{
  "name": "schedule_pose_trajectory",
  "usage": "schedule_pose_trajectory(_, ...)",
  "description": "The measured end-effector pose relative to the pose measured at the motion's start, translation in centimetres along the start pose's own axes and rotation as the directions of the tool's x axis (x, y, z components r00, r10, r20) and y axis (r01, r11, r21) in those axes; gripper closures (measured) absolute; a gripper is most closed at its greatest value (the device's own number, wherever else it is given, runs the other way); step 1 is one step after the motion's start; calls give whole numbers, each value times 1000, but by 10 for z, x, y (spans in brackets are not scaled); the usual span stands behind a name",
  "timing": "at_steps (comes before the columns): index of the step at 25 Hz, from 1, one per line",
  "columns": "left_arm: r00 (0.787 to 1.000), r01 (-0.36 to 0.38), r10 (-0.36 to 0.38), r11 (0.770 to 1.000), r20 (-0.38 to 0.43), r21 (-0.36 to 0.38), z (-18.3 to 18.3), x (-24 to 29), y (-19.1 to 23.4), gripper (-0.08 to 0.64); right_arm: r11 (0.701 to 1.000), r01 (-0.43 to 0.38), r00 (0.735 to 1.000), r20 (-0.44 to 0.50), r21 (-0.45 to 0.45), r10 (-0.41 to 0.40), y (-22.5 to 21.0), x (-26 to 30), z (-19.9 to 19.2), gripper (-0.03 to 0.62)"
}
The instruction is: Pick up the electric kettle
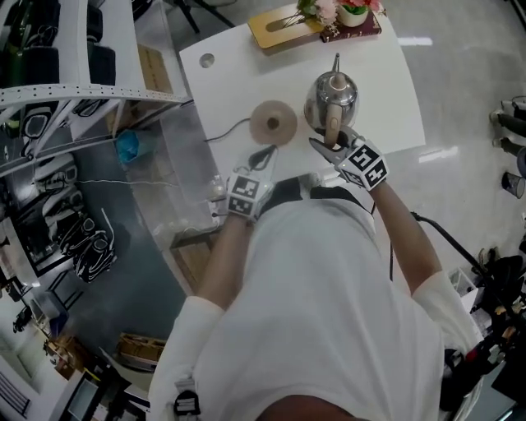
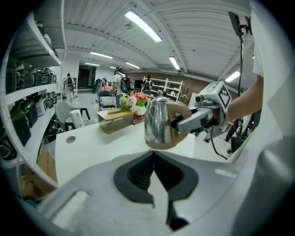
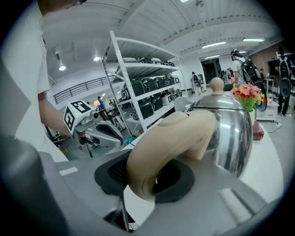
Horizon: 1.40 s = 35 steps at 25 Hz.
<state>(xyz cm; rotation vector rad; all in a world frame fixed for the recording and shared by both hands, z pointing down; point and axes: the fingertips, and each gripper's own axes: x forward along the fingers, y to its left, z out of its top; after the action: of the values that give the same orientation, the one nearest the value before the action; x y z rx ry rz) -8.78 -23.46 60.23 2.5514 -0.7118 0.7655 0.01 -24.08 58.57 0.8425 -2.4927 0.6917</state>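
Note:
The steel electric kettle (image 1: 334, 92) with its beige handle (image 1: 332, 127) stands off its round beige base (image 1: 274, 122), just to that base's right over the white table (image 1: 386, 74). My right gripper (image 1: 331, 141) is shut on the handle. In the right gripper view the handle (image 3: 170, 138) fills the gap between the black pads (image 3: 110, 173). The left gripper view shows the kettle (image 2: 159, 122) straight ahead with the right gripper (image 2: 179, 123) at its handle. Whether the kettle touches the table I cannot tell. My left gripper (image 1: 267, 156) hovers near the base, shut, with nothing in it.
A wooden box (image 1: 283, 29) and a flower pot (image 1: 353, 10) sit at the table's far end. The base's cord (image 1: 230, 131) runs left off the table. A white shelf rack (image 1: 74, 49) with dark kettles stands to the left. A round hole (image 1: 206, 60) is in the table's left corner.

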Motion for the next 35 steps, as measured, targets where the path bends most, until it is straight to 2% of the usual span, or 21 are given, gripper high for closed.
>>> schedule_pose_trajectory(14, 989, 141, -134, 983, -67, 117, 27, 52, -29, 557, 980, 155, 984, 68, 126, -164, -60, -45, -16, 480)
schedule_pose_trajectory(25, 973, 223, -210, 962, -93, 160, 44, 82, -50, 557, 950, 249, 961, 76, 190, -267, -97, -80, -35, 480)
schedule_pose_trajectory(35, 961, 270, -253, 946, -116, 178, 49, 95, -63, 557, 928, 290, 947, 73, 235, -314, -113, -87, -52, 480)
